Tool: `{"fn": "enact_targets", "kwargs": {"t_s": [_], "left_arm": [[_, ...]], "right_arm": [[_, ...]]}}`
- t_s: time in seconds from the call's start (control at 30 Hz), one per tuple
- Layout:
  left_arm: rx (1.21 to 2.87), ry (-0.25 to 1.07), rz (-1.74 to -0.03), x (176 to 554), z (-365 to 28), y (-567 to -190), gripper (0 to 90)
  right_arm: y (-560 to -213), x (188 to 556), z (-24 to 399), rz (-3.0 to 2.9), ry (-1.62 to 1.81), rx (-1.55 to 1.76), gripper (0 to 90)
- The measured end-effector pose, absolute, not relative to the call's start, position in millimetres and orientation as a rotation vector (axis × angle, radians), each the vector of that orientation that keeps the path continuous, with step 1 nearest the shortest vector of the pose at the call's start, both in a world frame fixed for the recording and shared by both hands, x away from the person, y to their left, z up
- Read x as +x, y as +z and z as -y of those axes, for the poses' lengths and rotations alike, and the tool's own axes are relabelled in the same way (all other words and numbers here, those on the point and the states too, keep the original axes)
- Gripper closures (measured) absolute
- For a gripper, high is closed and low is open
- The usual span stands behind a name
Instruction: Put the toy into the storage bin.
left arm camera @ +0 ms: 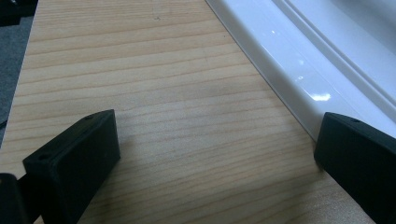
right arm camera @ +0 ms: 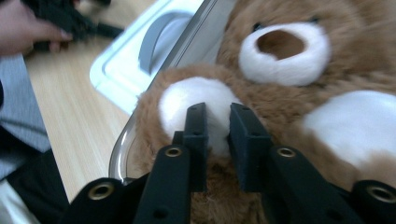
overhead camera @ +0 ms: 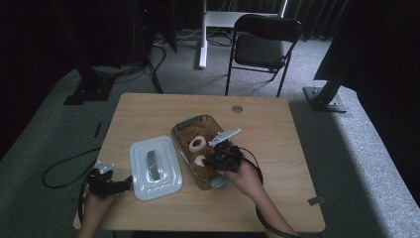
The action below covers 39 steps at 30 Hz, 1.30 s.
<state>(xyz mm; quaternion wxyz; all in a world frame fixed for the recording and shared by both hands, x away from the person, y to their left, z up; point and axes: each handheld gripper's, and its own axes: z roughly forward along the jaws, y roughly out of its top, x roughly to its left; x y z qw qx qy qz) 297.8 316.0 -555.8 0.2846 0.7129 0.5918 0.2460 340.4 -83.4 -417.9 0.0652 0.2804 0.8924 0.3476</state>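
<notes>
A brown teddy bear (overhead camera: 198, 146) with a white muzzle (right arm camera: 285, 51) lies in a clear container (overhead camera: 190, 121) at the middle of the wooden table (overhead camera: 277, 148). My right gripper (overhead camera: 207, 161) reaches into the container from the near side. In the right gripper view its jaws (right arm camera: 217, 116) stand narrow and pinch the bear's white paw (right arm camera: 187, 95). The container's white lid (overhead camera: 154, 166) lies flat to the left. My left gripper (overhead camera: 126, 182) rests on the table at the lid's near left corner, open (left arm camera: 217, 130), with bare wood between its jaws and the lid's rim (left arm camera: 327, 51) beside the right jaw.
A small round grey fitting (overhead camera: 237, 108) sits in the table's far edge. A black folding chair (overhead camera: 262, 44) stands beyond the table on the carpet. Cables trail on the floor at the left (overhead camera: 64, 168). The person's other hand (right arm camera: 23, 28) shows far off in the right gripper view.
</notes>
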Motion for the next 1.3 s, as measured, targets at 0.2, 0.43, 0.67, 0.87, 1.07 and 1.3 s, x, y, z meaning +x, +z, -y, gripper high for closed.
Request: {"fn": "enact_targets", "kwargs": {"t_s": [0.2,0.43,0.67,0.87,1.07,1.3], "left_arm": [[1.907,0.658,-1.583,297.7,-316.0,-555.9,0.8],[1.906,0.659,-1.583,297.7,-316.0,-555.9,0.8],[1.909,0.658,-1.582,297.6,-316.1,-555.8,0.8],[1.908,0.658,-1.582,297.7,-316.1,-555.8,0.8],[1.908,0.658,-1.583,297.7,-316.0,-555.8,0.8],[1.908,0.658,-1.583,297.7,-316.1,-555.8,0.8]], "right_arm": [[-422.9,349.0,66.2,-2.757,0.895,0.811,82.8],[-429.9,363.3,43.8,-2.864,0.66,0.747,84.8],[-446.9,371.7,28.9,-2.946,0.485,0.715,86.3],[-443.9,370.4,36.9,-2.933,0.588,0.746,85.4],[-429.4,365.9,55.6,-2.9,0.841,0.781,79.1],[-404.2,363.8,86.3,-2.763,1.101,0.877,61.7]]}}
